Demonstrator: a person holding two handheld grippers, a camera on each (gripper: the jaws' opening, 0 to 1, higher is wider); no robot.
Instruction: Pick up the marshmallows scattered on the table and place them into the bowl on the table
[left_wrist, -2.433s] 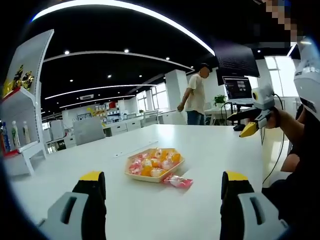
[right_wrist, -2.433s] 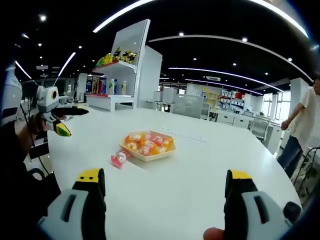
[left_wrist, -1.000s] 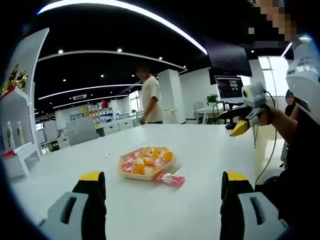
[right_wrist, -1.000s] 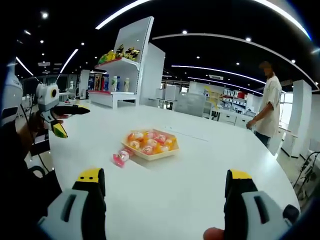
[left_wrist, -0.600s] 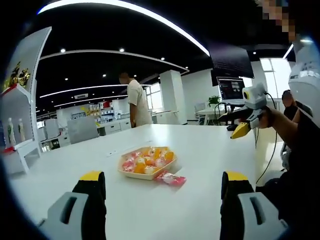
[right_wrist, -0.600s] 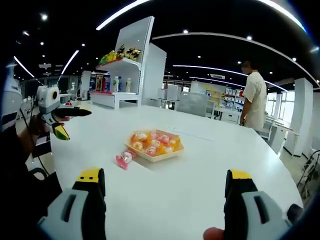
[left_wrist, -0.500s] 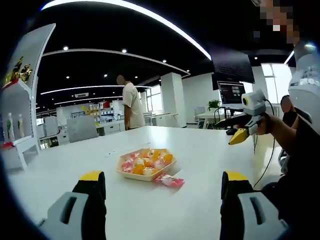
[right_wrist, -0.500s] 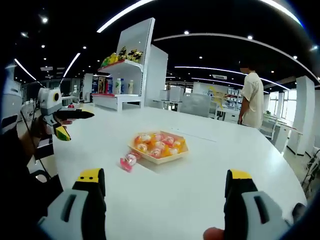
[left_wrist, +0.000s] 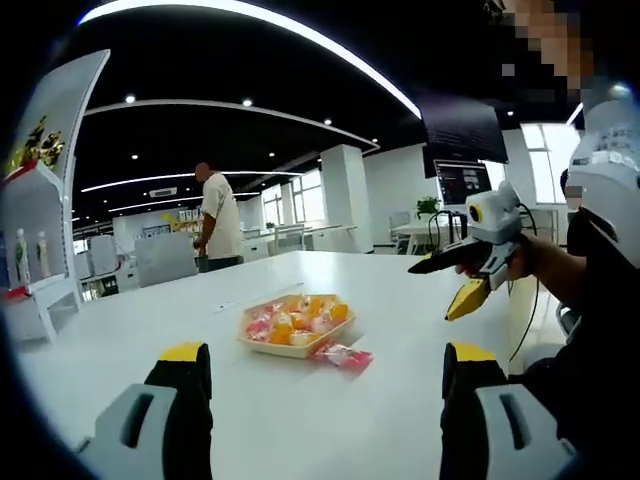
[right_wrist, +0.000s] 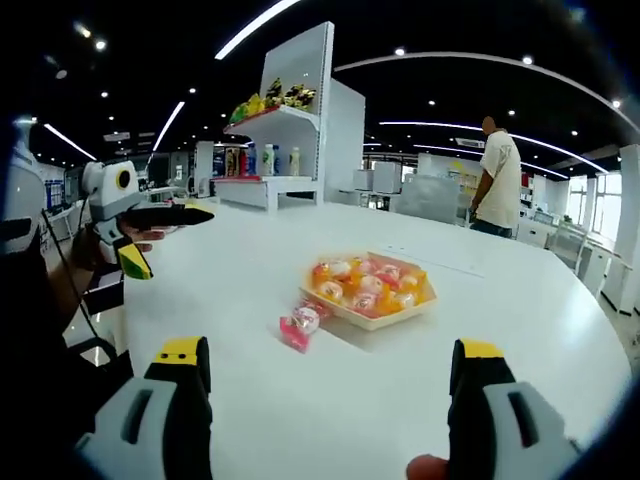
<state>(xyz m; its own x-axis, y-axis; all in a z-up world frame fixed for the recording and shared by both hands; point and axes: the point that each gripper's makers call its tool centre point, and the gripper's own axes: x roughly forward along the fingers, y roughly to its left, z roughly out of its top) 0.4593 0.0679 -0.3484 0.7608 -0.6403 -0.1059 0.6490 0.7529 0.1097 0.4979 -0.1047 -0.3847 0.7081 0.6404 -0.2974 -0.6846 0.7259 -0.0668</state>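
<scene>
Both hand-held grippers (left_wrist: 325, 372) (right_wrist: 325, 372) wide open, empty, above the table (left_wrist: 400, 300).

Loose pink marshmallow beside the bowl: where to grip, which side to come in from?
Grip the wrapped marshmallow across its round middle, probably from above, jaws off the twisted wrapper ends. It lies flat on the table, close beside the bowl, so come from the side away from the bowl. Right gripper is open and faces it.

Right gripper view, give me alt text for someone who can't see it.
A shallow bowl of wrapped marshmallows sits on a white table, with one pink marshmallow beside it. The right gripper is open in front; the left gripper is at left.
</scene>
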